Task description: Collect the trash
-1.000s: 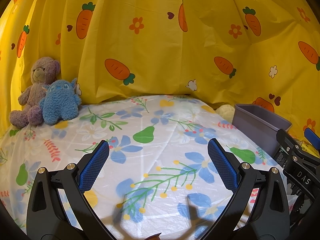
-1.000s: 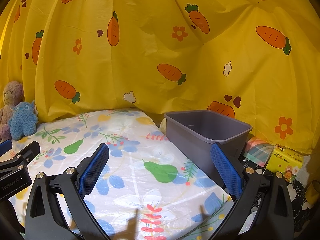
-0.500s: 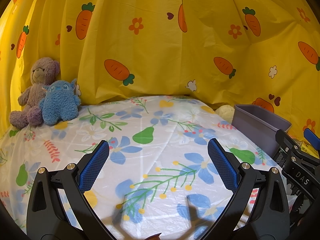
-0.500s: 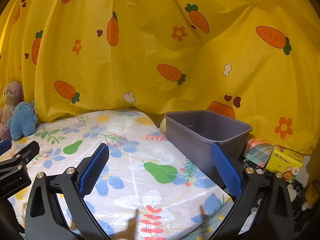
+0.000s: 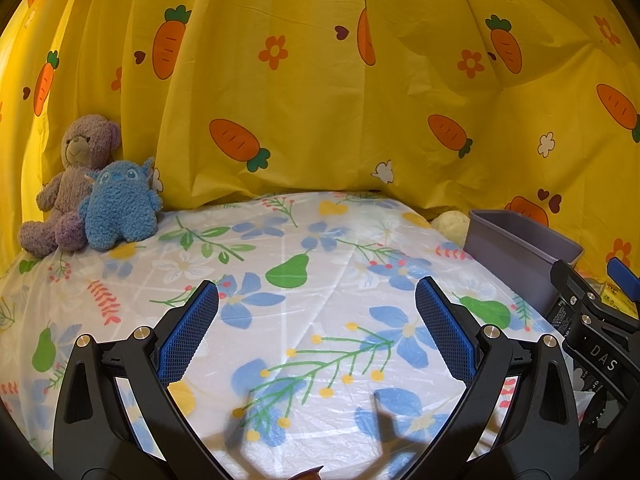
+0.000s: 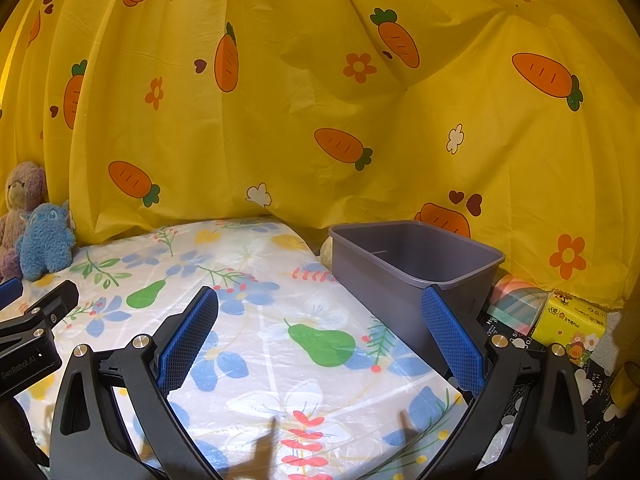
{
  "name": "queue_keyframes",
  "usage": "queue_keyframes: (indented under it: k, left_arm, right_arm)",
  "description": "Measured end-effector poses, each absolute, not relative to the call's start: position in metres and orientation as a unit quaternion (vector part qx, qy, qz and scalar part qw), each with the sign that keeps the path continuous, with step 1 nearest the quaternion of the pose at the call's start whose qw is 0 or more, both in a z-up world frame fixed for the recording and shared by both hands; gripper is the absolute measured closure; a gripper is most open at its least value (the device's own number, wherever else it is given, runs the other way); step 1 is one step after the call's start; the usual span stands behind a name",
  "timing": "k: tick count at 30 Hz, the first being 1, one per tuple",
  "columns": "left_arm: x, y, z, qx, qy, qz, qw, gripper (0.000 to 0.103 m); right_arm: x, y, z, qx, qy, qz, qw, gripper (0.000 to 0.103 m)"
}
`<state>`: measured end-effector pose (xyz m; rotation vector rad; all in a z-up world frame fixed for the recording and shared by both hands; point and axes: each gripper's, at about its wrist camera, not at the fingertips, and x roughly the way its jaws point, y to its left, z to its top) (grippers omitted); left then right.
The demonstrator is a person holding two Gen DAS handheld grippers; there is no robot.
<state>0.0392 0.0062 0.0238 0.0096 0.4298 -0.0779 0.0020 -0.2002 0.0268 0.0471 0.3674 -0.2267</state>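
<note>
A grey plastic bin (image 6: pixel 416 268) stands beside the right edge of the flower-print table cover (image 6: pixel 272 320); its inside looks bare from here. The same bin (image 5: pixel 520 256) shows at the right of the left wrist view. My left gripper (image 5: pixel 316 328) hovers open over the middle of the cover, nothing between its blue pads. My right gripper (image 6: pixel 320 328) is open too, its right finger (image 6: pixel 452 344) in front of the bin's near wall. No loose trash shows on the cover. Each gripper appears at the edge of the other's view.
A purple teddy bear (image 5: pixel 76 176) and a blue plush toy (image 5: pixel 118 208) sit at the back left against the yellow carrot-print curtain (image 5: pixel 320 80). A cream plush lump (image 5: pixel 450 224) lies behind the bin. A yellow tissue pack (image 6: pixel 572 320) and a striped packet (image 6: pixel 516 304) lie right of the bin.
</note>
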Motion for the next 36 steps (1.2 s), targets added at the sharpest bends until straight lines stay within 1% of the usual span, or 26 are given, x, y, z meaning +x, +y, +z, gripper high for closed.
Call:
queue_keyframes:
  k: [36]
  left_arm:
    - [0.0386, 0.0042, 0.024, 0.004, 0.213, -0.039, 0.976, 0.006]
  right_arm:
    - [0.0011, -0.2043, 0.027, 0.025, 0.183, -0.112, 0.976, 0.005]
